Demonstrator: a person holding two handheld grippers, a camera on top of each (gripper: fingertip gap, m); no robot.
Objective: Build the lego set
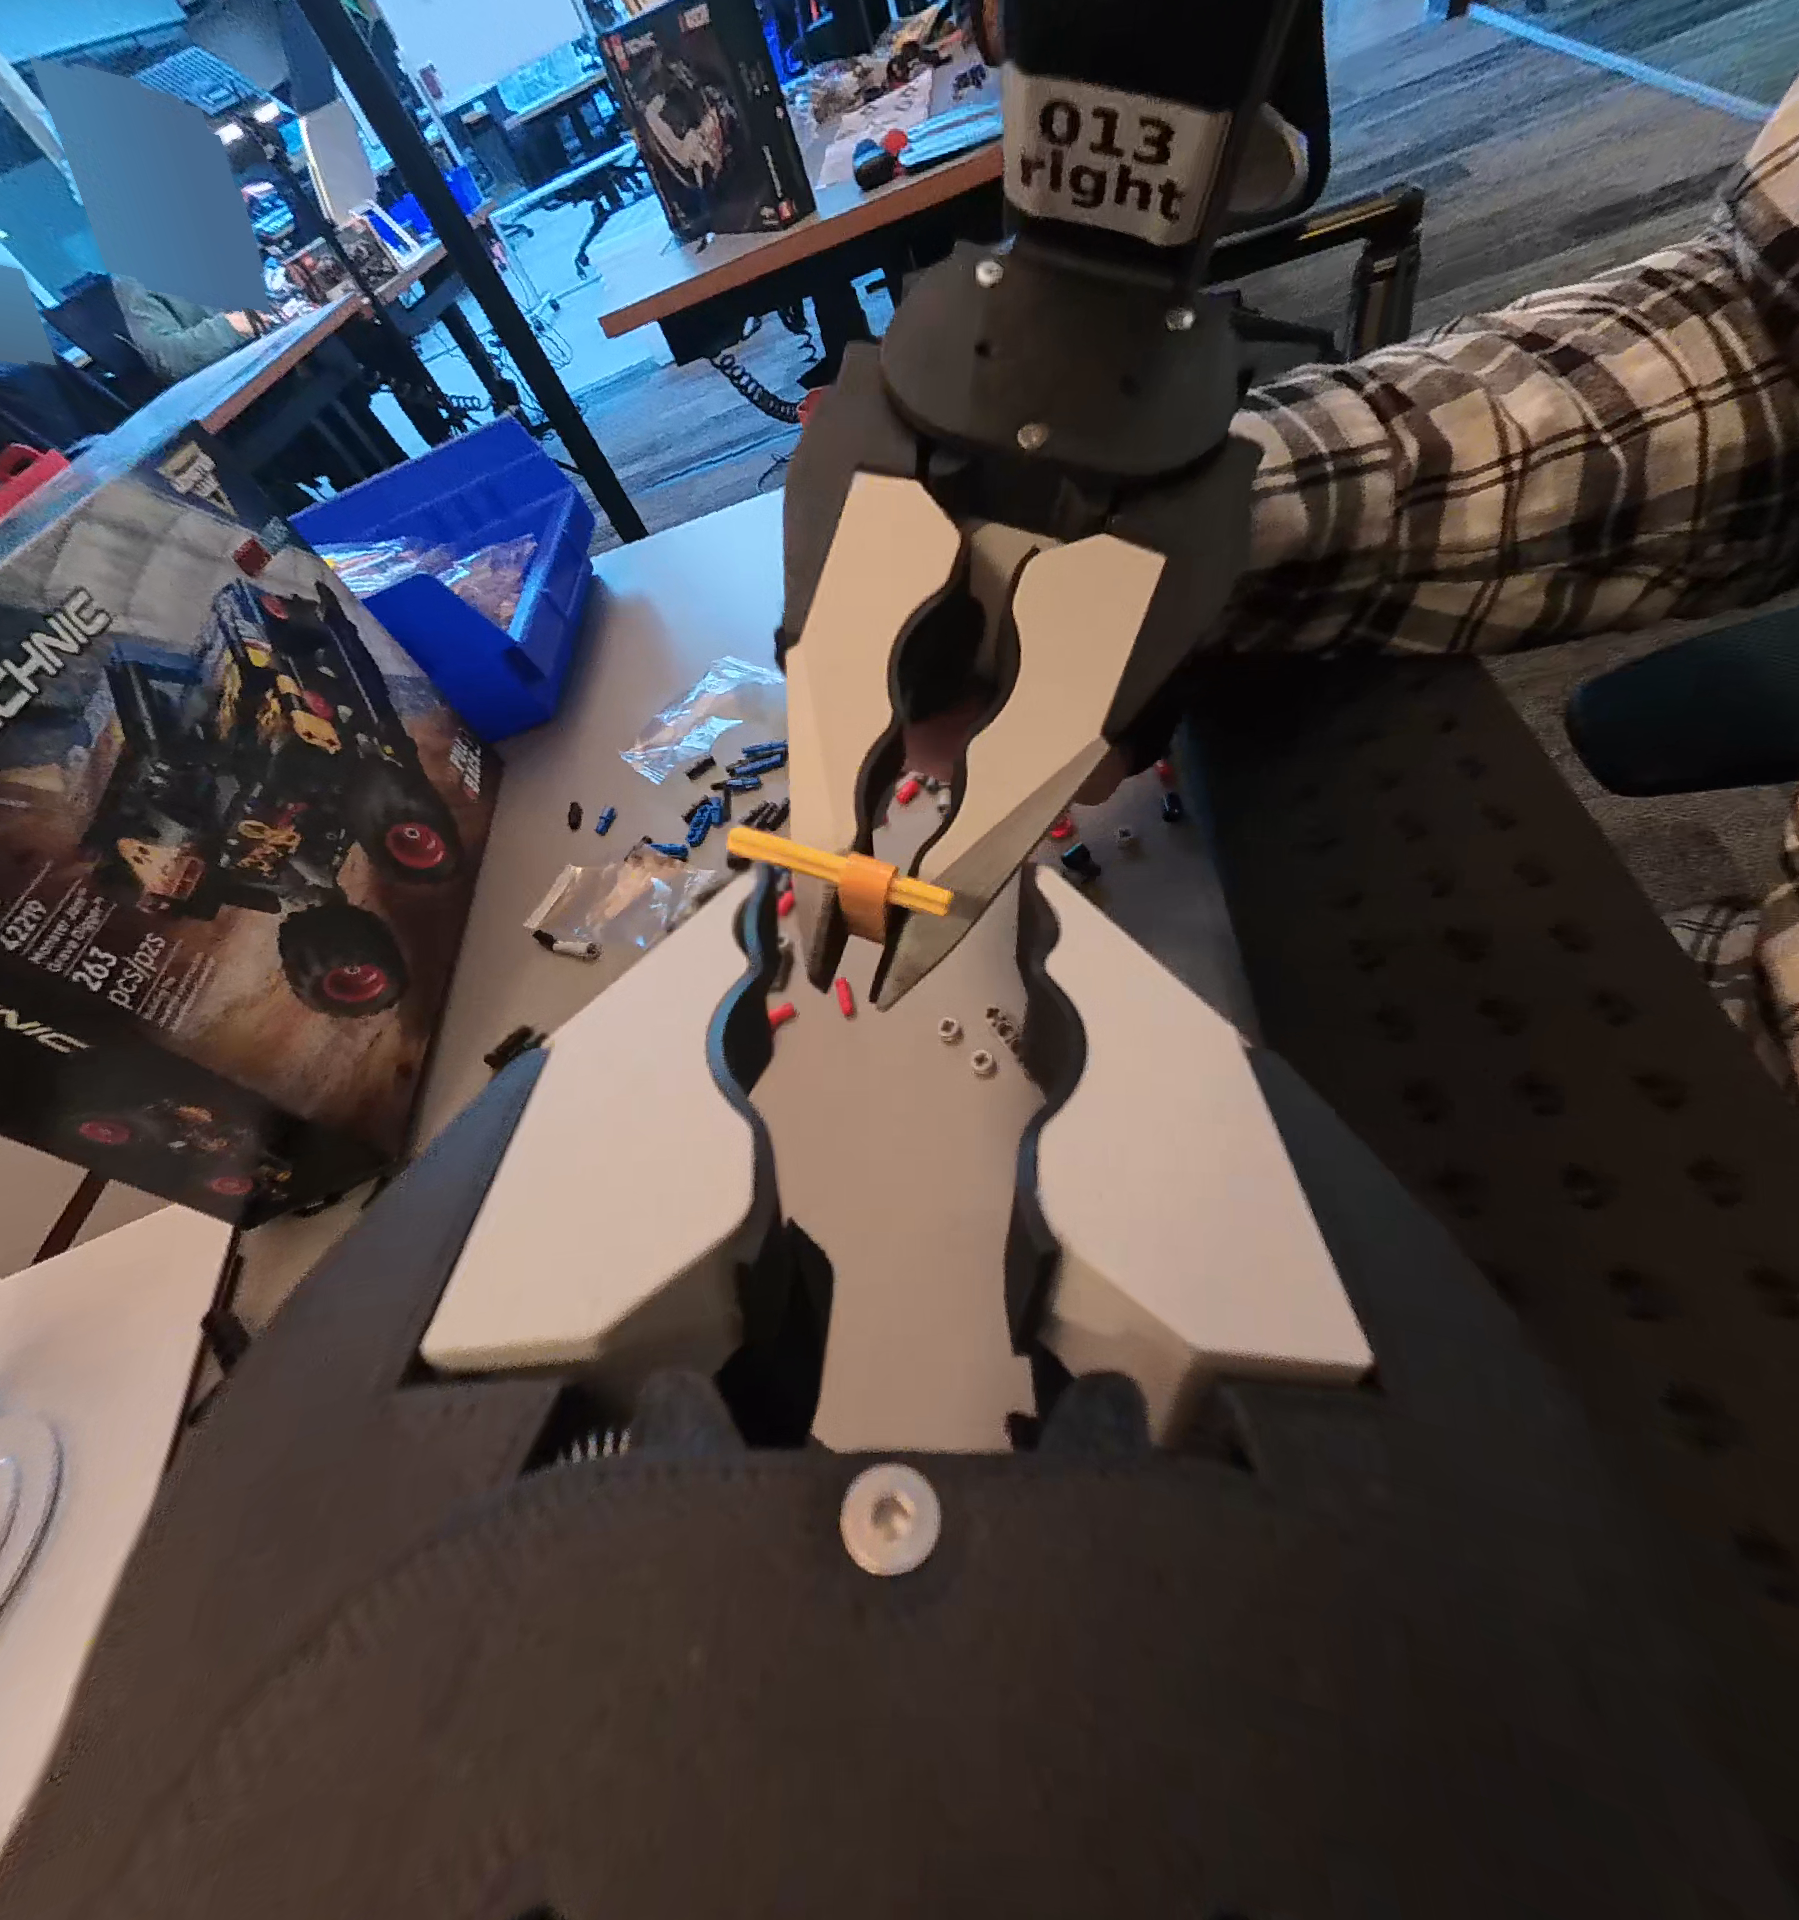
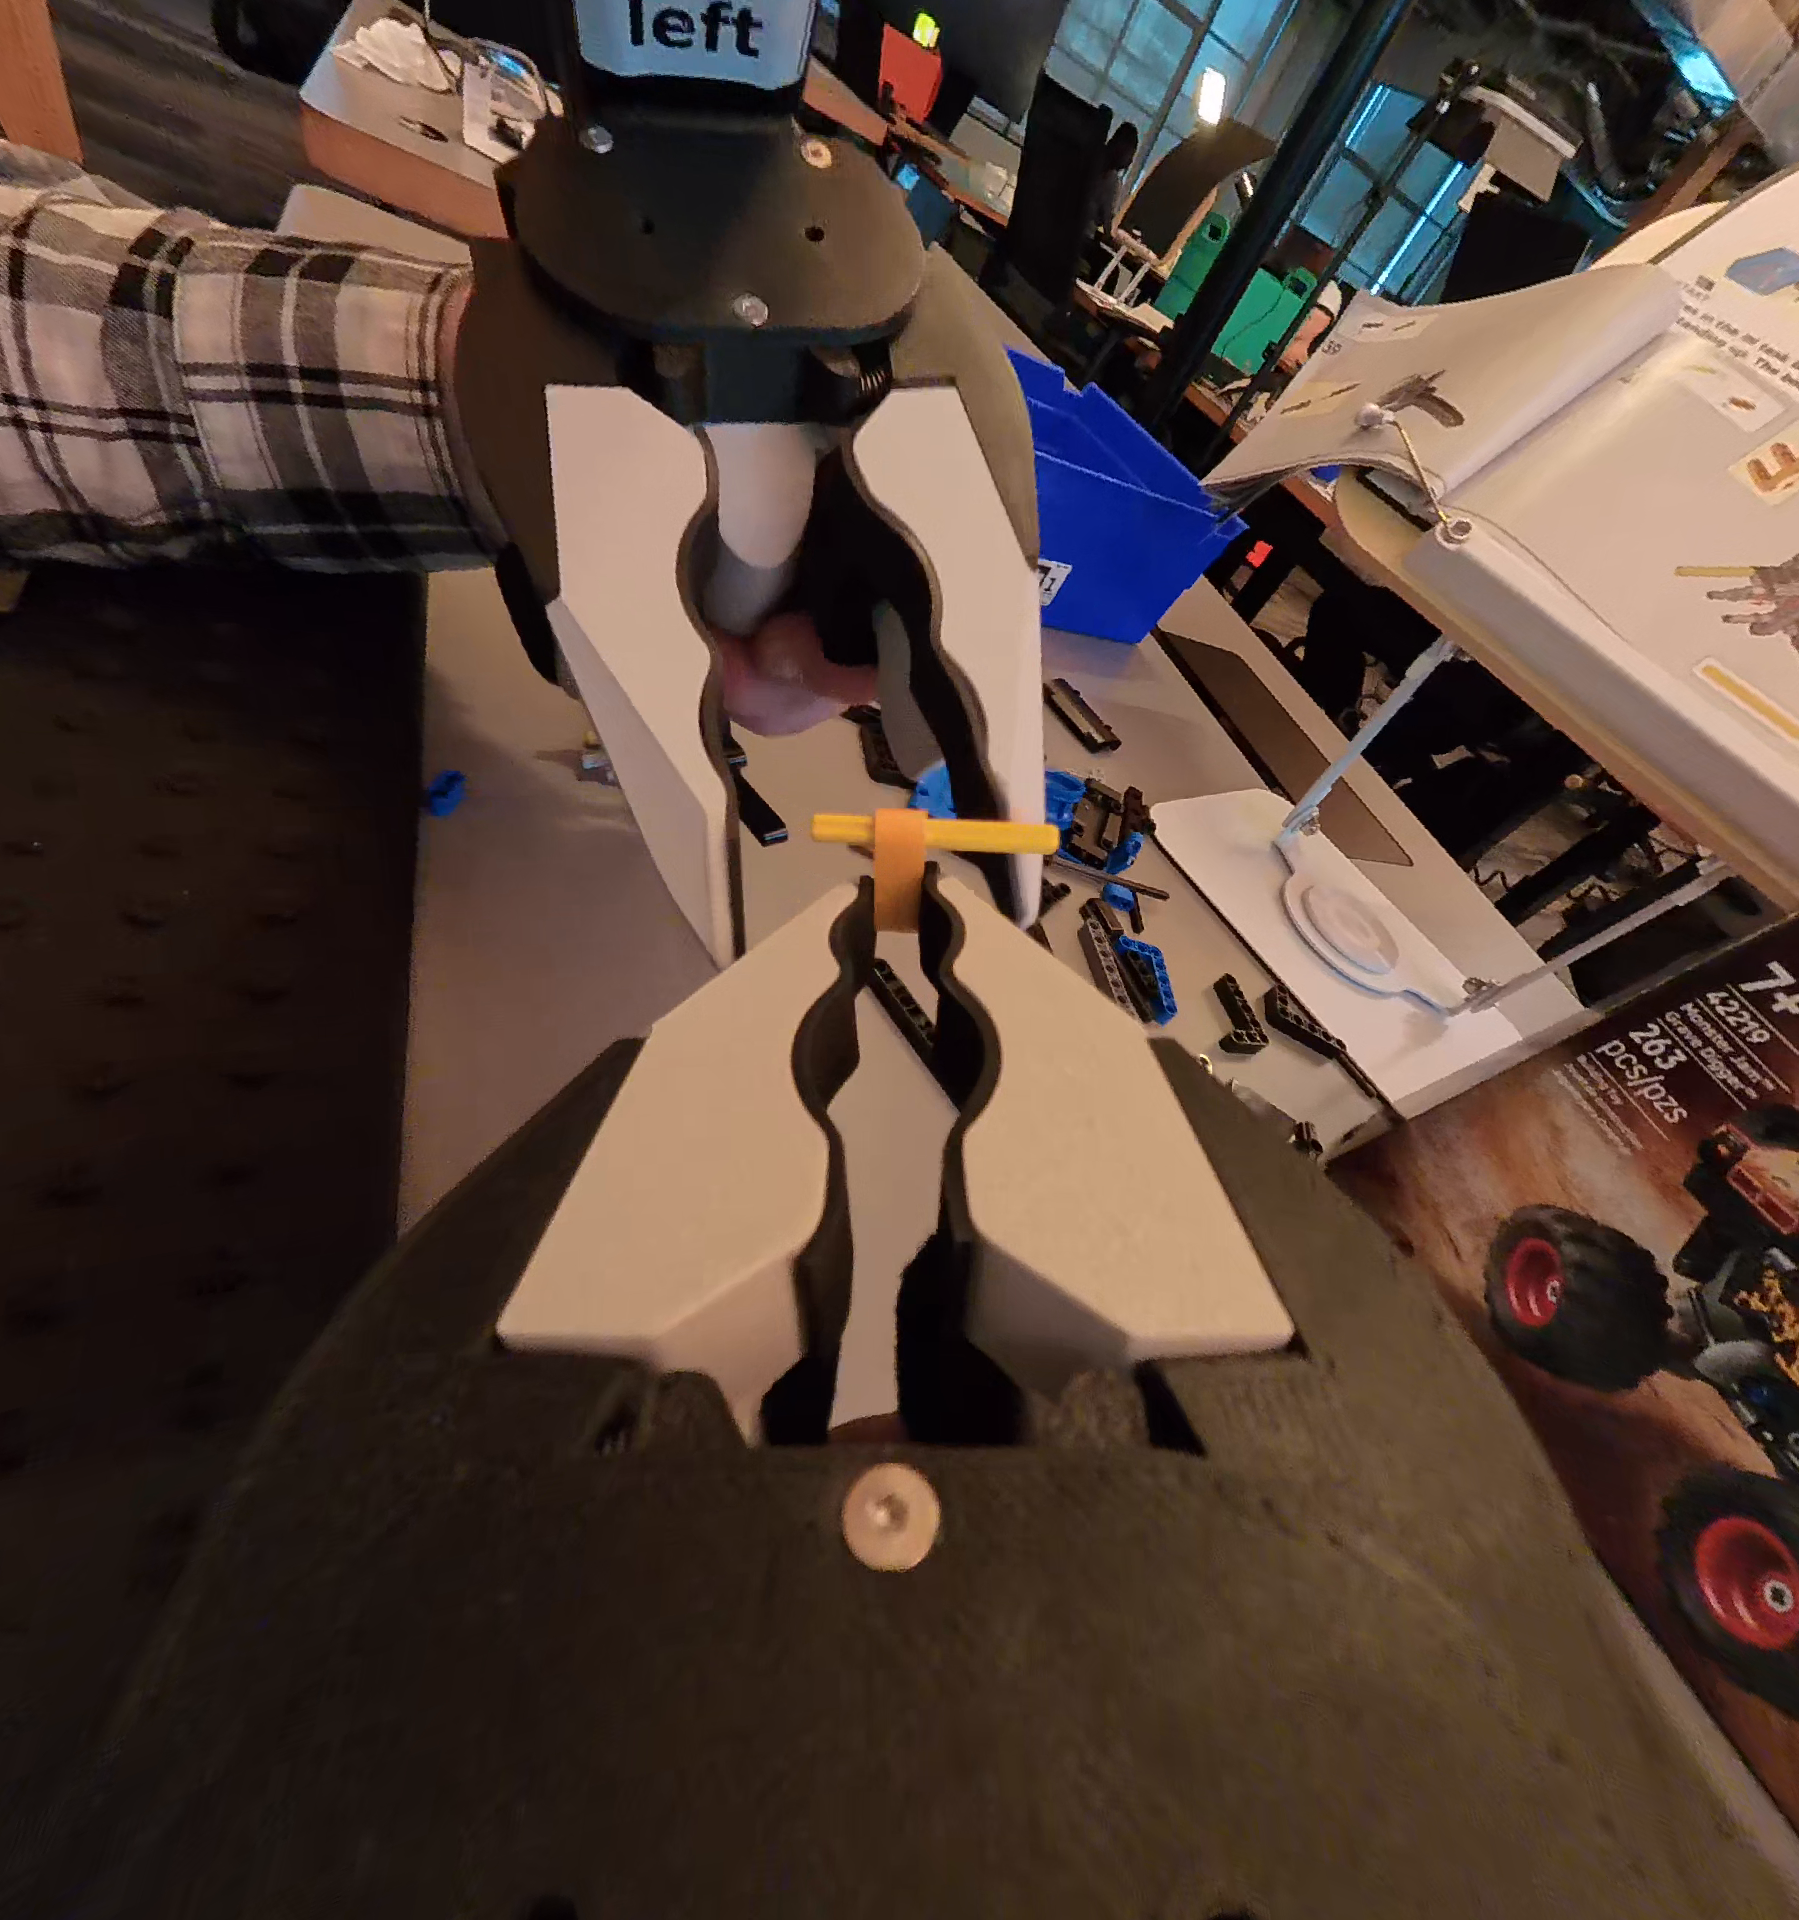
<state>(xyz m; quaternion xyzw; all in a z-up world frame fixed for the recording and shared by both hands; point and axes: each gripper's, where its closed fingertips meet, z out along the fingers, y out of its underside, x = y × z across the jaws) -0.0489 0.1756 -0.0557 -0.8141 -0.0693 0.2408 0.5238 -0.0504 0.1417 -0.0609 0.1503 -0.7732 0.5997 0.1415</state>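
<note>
Looking along the left gripper (image 1: pixel 900 935) first: gaping wide, clamping nothing, flanking on both sides the small orange plastic collar (image 1: pixel 864 885) threaded on a thin yellow plastic cross-axle (image 1: pixel 775 847), probably readying to take an axle end or to slide the collar along. Facing it from above, the right gripper (image 1: pixel 859 971): pinching the collar between dark tips, keeping the axle level and lifted clear of the pale grey tabletop (image 1: pixel 656 582), seemingly for leaving both axle ends free for the opposite claw. Lying scattered beneath, within easy reach: small loose blue, black and red plastic pins (image 1: pixel 734 795), beside crumpled clear plastic bags (image 1: pixel 703 717), a blue plastic parts bin (image 1: pixel 459 582) and the printed cardboard set box (image 1: pixel 199 831). Turning to the right wrist view: again squeezing the orange collar (image 2: pixel 897 878) at the very tips, showing the yellow axle (image 2: pixel 988 837) sticking out sideways, one tip of the spread left gripper (image 2: pixel 869 920) hovering just beside the axle's longer end, touching or not being hard to tell. Standing propped open on a wire stand nearby, surely for checking the step: the white instruction booklet (image 2: pixel 1601 499), above loose black perforated plastic beams (image 2: pixel 1290 1023). Judging the build as barely begun.
</note>
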